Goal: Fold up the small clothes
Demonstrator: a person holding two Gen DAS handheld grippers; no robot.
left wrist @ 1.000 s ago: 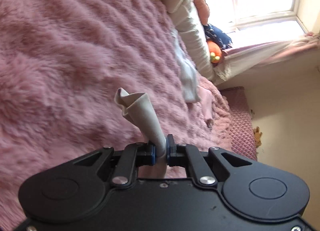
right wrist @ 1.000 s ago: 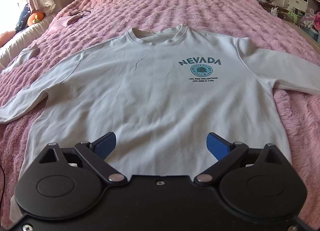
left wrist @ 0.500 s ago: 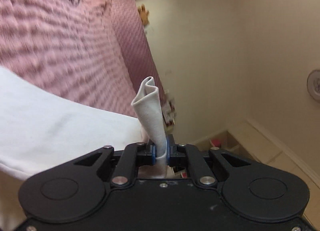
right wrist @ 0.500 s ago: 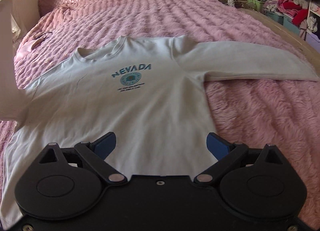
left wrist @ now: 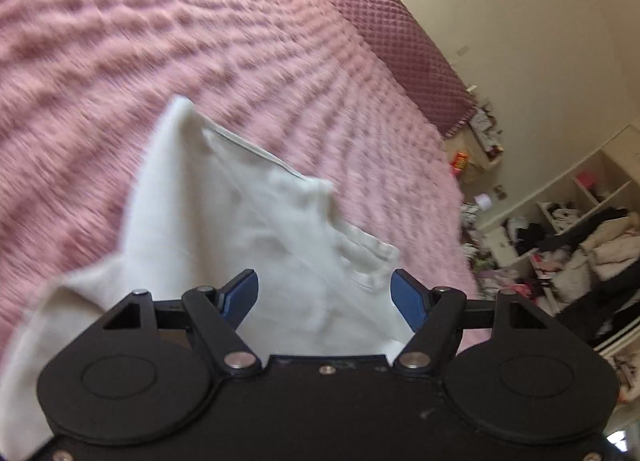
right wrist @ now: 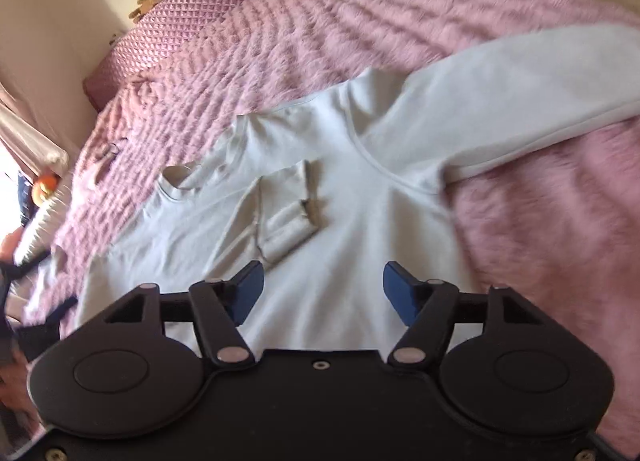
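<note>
A pale grey sweatshirt (right wrist: 360,197) lies flat on the pink fuzzy bedspread (right wrist: 360,21). Its left sleeve (right wrist: 280,217) is folded across the chest, cuff in the middle. Its other sleeve (right wrist: 520,81) stretches out to the right. In the left wrist view the sweatshirt (left wrist: 240,229) appears blurred, with the folded cuff (left wrist: 368,253) ahead of the fingers. My left gripper (left wrist: 324,297) is open and empty just above the cloth. My right gripper (right wrist: 323,293) is open and empty over the lower body of the shirt.
A quilted mauve headboard (right wrist: 192,9) stands at the far end of the bed, with a cream wall behind. Shelves heaped with clothes (left wrist: 572,237) stand to the right. A curtain and a window side with an orange toy (right wrist: 44,189) are at the left.
My left gripper carried the sleeve cuff over the chest, opened and let it drop there. My right gripper swung right, staying open.
</note>
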